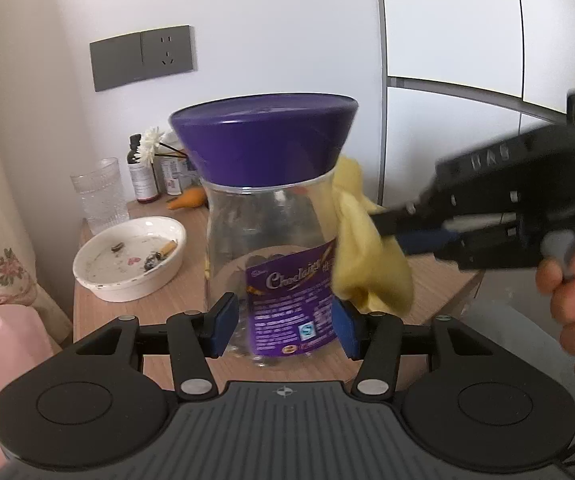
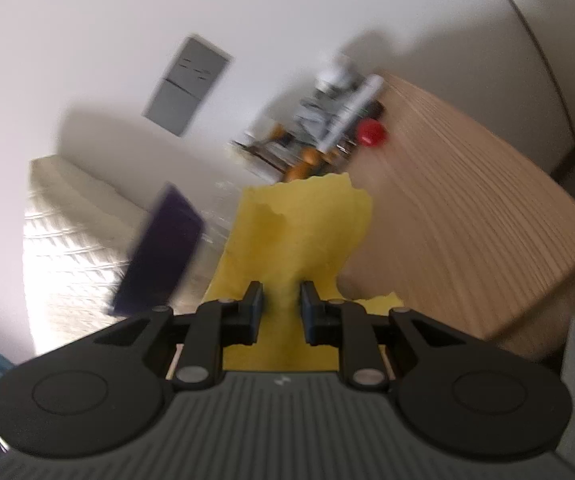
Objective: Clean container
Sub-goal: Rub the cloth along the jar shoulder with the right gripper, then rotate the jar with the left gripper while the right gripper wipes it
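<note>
A clear plastic jar (image 1: 265, 236) with a purple lid (image 1: 263, 136) and a purple label stands upright in the left wrist view. My left gripper (image 1: 285, 324) is shut on the jar's lower body and holds it over the wooden bedside table (image 1: 159, 308). My right gripper (image 2: 281, 308) is shut on a yellow cloth (image 2: 299, 232). In the left wrist view the right gripper (image 1: 391, 224) comes in from the right and presses the cloth (image 1: 363, 240) against the jar's right side. The right wrist view is blurred; the purple lid (image 2: 159, 256) shows at left.
A white dish (image 1: 129, 258) with cigarette butts sits on the table at left. Behind it stand a ribbed glass (image 1: 99, 194), a dark bottle (image 1: 141, 170), a white flower and an orange object (image 1: 189, 200). A grey wall socket (image 1: 143, 56) is above. A bed lies at far left.
</note>
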A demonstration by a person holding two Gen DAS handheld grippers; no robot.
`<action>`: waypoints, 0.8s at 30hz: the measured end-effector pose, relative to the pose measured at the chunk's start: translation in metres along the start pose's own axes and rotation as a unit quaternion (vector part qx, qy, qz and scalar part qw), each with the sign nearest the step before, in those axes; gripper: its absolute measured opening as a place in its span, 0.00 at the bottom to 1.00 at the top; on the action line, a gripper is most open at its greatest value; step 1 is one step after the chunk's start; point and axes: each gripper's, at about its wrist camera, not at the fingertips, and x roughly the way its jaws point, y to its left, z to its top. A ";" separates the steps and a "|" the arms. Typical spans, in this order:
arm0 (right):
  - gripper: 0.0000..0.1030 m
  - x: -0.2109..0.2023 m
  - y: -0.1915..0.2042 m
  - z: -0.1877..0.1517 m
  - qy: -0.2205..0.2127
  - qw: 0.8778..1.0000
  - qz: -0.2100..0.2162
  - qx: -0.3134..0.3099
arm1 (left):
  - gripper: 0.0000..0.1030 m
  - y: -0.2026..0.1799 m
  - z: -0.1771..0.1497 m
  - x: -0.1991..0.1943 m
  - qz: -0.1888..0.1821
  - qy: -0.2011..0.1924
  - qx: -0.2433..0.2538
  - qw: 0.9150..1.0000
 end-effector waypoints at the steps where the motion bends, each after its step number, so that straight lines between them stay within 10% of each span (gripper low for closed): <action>1: 0.21 0.000 -0.003 -0.003 -0.001 1.000 0.000 0.007 | 0.55 0.003 -0.001 -0.001 0.000 -0.001 -0.002 1.000; 13: 0.21 -0.014 0.019 -0.009 -0.005 0.999 0.013 0.029 | 0.84 0.057 0.008 0.001 -0.087 -0.032 0.030 0.995; 24: 0.21 -0.025 0.019 -0.020 -0.035 0.999 0.020 0.032 | 0.91 0.068 0.018 0.046 -0.188 -0.014 0.081 0.979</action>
